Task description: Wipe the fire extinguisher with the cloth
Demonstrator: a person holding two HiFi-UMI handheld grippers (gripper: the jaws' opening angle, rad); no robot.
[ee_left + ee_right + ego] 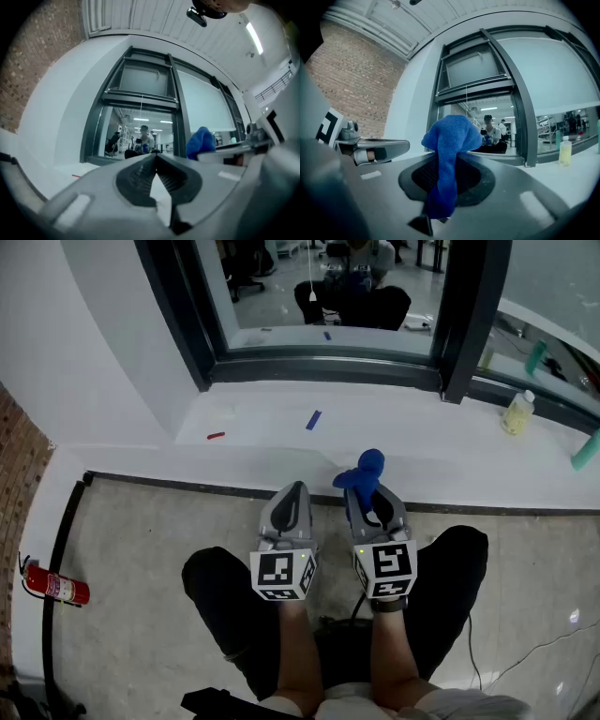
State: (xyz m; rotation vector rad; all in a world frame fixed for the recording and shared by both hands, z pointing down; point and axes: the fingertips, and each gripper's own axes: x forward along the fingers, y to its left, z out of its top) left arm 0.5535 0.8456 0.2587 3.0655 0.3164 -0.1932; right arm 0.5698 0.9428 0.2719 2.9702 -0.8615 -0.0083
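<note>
Though cloth (367, 470) between jaws, extinguisher (56, 588) by wall (19, 474)

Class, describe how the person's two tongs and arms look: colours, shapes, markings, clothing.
The left tongs and right tongs are grey, tapering shells with dark ribbed pads inside. Each carries a white cube printed with black square markers. The forearms wear no sleeves; black trousers show below.

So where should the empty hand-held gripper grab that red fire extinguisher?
Probably the black handle at its top end: that part is thin, while the red body of the fire extinguisher looks too round and wide. Bring the empty left hand-held gripper in from the open floor side, because the brick wall is close behind.
</note>
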